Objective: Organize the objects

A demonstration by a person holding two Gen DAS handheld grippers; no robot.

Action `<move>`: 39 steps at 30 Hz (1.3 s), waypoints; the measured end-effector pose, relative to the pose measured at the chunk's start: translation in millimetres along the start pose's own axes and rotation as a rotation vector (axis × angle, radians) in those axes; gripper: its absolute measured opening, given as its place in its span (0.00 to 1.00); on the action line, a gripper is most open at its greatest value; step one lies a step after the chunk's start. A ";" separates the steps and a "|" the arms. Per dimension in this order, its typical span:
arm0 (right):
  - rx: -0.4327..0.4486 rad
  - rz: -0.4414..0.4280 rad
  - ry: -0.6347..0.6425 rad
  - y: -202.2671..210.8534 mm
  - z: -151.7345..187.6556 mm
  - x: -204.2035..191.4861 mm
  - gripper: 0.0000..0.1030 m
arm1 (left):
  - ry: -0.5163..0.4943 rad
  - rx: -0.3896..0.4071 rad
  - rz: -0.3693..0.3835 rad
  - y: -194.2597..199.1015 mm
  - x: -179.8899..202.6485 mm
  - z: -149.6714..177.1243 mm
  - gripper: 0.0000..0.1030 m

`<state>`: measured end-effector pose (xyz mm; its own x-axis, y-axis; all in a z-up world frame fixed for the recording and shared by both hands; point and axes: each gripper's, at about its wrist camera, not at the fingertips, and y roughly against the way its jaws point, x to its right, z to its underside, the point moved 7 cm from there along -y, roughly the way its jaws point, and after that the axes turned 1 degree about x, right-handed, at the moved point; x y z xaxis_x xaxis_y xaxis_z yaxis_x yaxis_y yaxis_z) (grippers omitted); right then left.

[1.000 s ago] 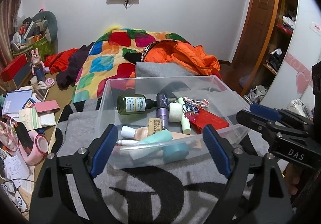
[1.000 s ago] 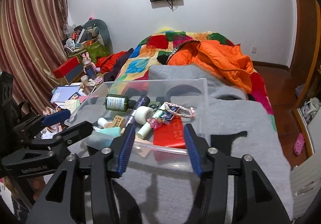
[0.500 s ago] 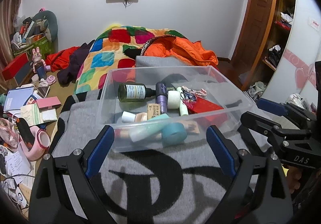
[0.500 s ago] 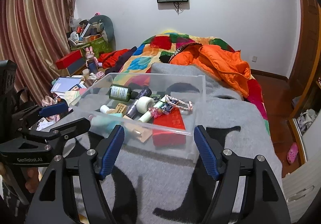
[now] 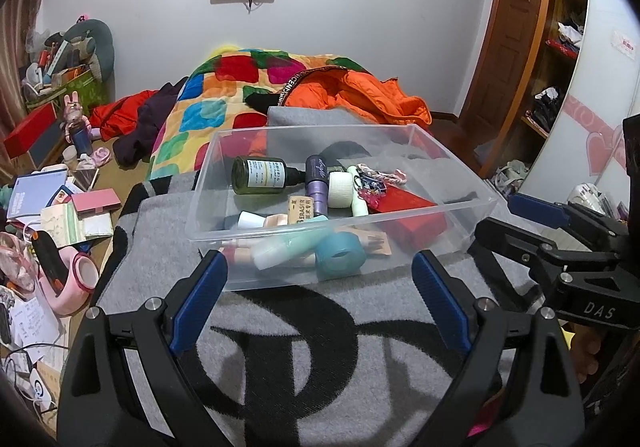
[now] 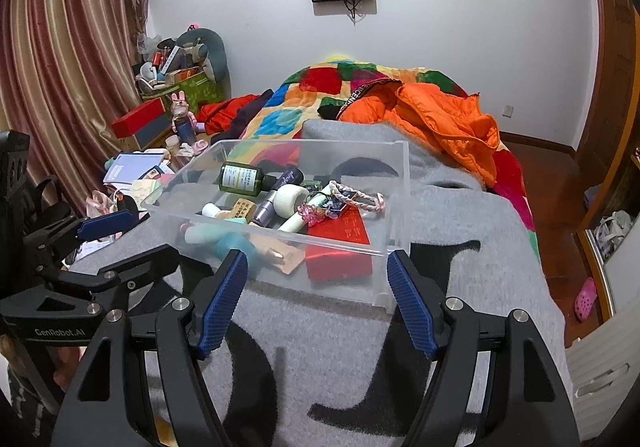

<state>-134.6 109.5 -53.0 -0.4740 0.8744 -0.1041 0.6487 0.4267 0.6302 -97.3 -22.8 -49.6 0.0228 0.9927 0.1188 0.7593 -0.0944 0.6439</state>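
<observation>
So we've got the clear bin (image 5: 400, 219) sitting mid-frame on the grey blanket (image 5: 304, 347), with both grippers hanging just short of its near wall. Our left gripper (image 5: 320, 299) is spread wide with nothing in it. The right gripper (image 6: 316, 297) has just been opening and is empty too. Inside we can pick out a green bottle (image 5: 260, 175) and a red envelope (image 6: 340, 237), but the near wall smears the teal tube (image 5: 292, 245). The labels are too small to read.
</observation>
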 end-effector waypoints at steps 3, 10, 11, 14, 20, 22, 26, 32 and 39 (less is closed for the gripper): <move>-0.004 -0.001 -0.005 -0.5 0.3 0.9 0.67 | 0.000 0.000 -0.001 0.0 -0.2 -0.2 0.92; -0.007 -0.003 -0.007 -1.2 1.0 1.9 0.67 | 0.001 -0.002 0.000 -0.9 -1.0 -0.9 0.92; -0.008 -0.003 -0.007 -1.2 1.0 1.9 0.67 | 0.001 -0.003 0.000 -1.0 -1.4 -1.2 0.92; -0.008 -0.003 -0.007 -1.2 1.0 1.8 0.67 | 0.001 -0.003 0.001 -0.7 -1.4 -0.9 0.92; -0.008 -0.002 -0.008 -1.7 1.4 2.1 0.67 | 0.002 -0.003 0.001 -0.8 -1.1 -0.8 0.92; -0.008 -0.002 -0.008 -1.7 1.4 2.2 0.68 | 0.000 -0.001 -0.001 -0.4 -1.0 -0.6 0.92; -0.008 -0.003 -0.008 -1.8 1.3 2.3 0.68 | 0.000 -0.001 0.001 -1.1 -0.1 -0.9 0.92; -0.008 -0.003 -0.008 -1.9 1.1 2.6 0.68 | -0.001 0.001 0.001 -1.1 1.1 -1.6 0.92; -0.008 -0.002 -0.009 -2.4 1.9 3.6 0.68 | 0.000 0.002 0.002 -0.6 1.6 -1.9 0.92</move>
<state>-136.7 112.1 -56.4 -0.4699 0.8755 -0.1126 0.6428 0.4268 0.6361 -99.0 -21.3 -48.4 0.0245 0.9925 0.1201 0.7604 -0.0964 0.6422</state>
